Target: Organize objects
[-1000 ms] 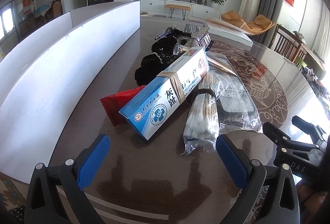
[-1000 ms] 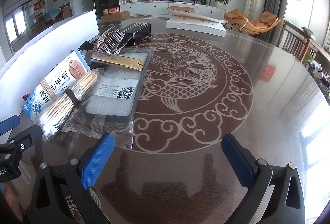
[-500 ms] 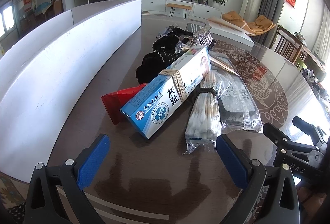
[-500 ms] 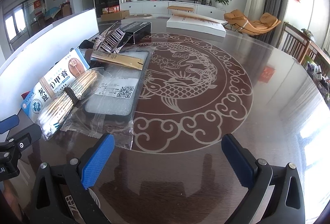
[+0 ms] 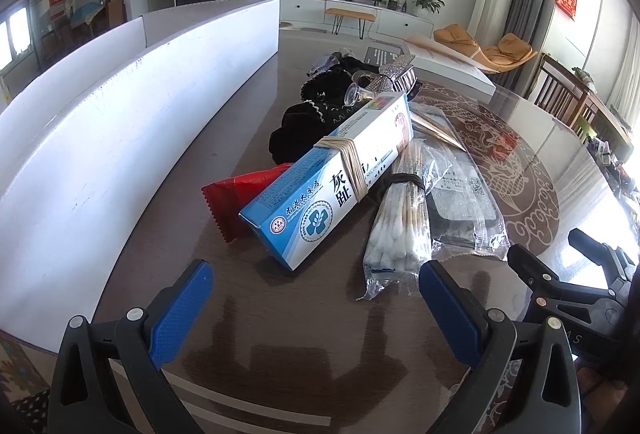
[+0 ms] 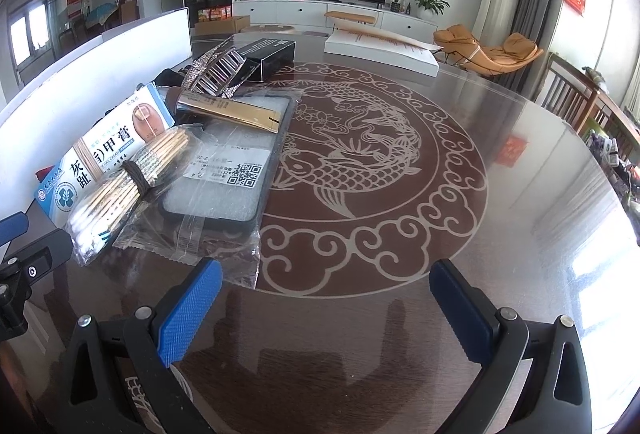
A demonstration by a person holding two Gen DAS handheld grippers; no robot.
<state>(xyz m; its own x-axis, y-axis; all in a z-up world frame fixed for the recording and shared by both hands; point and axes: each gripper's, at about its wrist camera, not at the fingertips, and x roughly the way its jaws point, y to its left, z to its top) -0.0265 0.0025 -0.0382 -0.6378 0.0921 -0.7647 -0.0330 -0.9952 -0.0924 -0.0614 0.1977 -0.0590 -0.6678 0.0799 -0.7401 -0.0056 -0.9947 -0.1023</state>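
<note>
A: Blue-and-white cardboard ointment box [image 5: 332,178], rubber band round its middle, lies at the left of the pile on your dark glossy round table [image 6: 400,314]. Near end rests over a red foil sachet [image 5: 240,194]; black crocheted fabric [image 5: 316,114] sits behind it.

B: What's beside it?

A: Bagged bundle of cotton swabs [image 5: 396,230] tied with a dark band, touching the box's right side. Right of that, a grey foam pad in a clear plastic bag [image 6: 228,174] with a QR label, and a gold flat sachet [image 6: 228,110] lying across its far end. A rhinestone hair clip [image 6: 216,70] and a black carton [image 6: 268,54] are further back.

B: Grippers?

A: Your left gripper [image 5: 316,310] is wide open, holding nothing, hovering just short of the box and swabs. Your right gripper [image 6: 326,310] is also spread wide, empty, over bare table near the bag's corner. White board [image 5: 100,138] stands along the left edge.
</note>
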